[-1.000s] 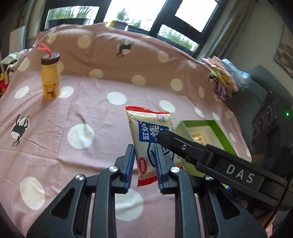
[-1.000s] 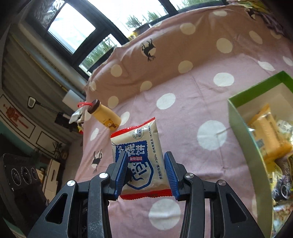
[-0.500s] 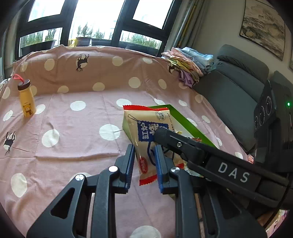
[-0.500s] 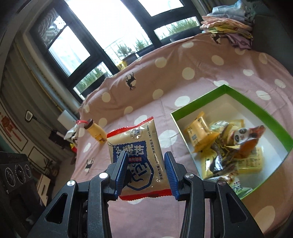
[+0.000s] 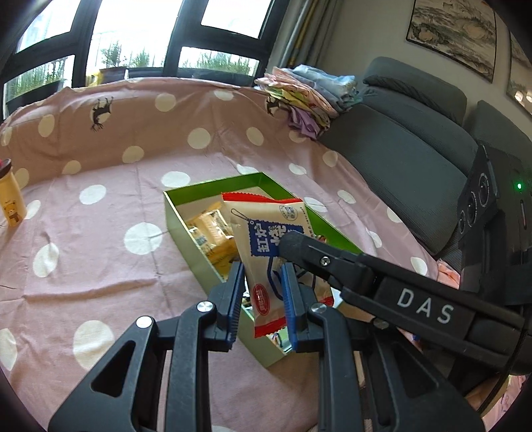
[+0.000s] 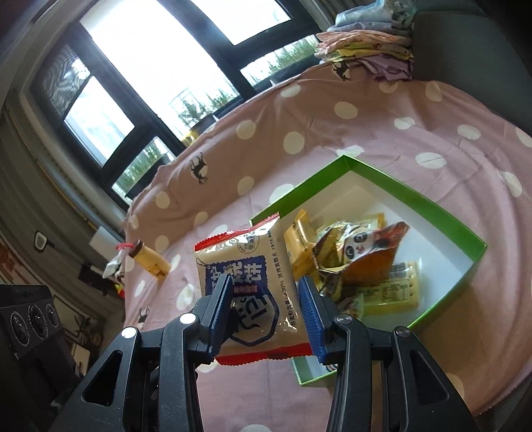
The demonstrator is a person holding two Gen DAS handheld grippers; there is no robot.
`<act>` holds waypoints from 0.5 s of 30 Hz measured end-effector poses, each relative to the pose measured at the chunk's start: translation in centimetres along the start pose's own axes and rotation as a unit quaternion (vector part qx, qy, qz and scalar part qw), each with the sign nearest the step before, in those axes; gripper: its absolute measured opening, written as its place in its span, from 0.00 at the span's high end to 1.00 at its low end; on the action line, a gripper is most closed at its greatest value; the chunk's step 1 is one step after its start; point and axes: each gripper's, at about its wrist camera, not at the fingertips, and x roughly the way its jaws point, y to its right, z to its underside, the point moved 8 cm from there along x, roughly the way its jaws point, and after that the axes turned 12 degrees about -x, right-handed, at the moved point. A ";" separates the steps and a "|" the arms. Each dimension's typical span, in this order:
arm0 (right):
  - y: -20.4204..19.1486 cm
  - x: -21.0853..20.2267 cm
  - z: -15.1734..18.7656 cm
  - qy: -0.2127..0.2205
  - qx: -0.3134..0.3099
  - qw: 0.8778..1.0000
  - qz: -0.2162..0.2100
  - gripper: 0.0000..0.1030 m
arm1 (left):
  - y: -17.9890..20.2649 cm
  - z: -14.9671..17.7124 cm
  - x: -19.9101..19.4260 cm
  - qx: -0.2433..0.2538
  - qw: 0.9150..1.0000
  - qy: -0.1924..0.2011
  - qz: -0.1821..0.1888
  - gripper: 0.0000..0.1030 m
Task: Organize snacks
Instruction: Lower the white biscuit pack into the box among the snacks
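Grippers, left (image 5: 261,292) and right (image 6: 264,309), are both clamping one snack packet (image 6: 247,282) over the green box (image 6: 382,179), already holding several snacks, packet not yet dropped in.

A pink cloth (image 5: 109,266) with big white dots and small black deer covers the flat top. At 9 o'clock in the left view a small yellow bottle (image 5: 11,199) with a bear on it stands on the cloth. In the right view the same bottle (image 6: 149,262) has a brown cap and a red loop. A pile of folded clothes (image 5: 309,96) sits at 1 o'clock, at the far edge of the cloth. A grey sofa (image 5: 409,146) is at 2 o'clock, just beside the pile. Two framed pictures (image 5: 455,30) hang on the wall above the sofa. Big windows (image 5: 139,36) with black frames fill 11 o'clock, with green plants outside
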 end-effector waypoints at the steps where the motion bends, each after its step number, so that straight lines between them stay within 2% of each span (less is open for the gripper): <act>1: 0.5 0.1 0.1 -0.002 0.005 1.000 0.003 0.57 | 0.2 0.1 0.5 0.001 1.000 -0.004 0.000 0.80; 7: 3.6 0.8 0.9 -0.020 0.043 0.999 0.026 0.57 | 0.9 0.9 3.6 -0.001 0.999 -0.043 0.010 0.80; 15: 6.0 1.6 1.5 -0.037 0.065 0.995 0.059 0.57 | 1.4 1.6 6.3 -0.003 0.997 -0.074 0.014 0.80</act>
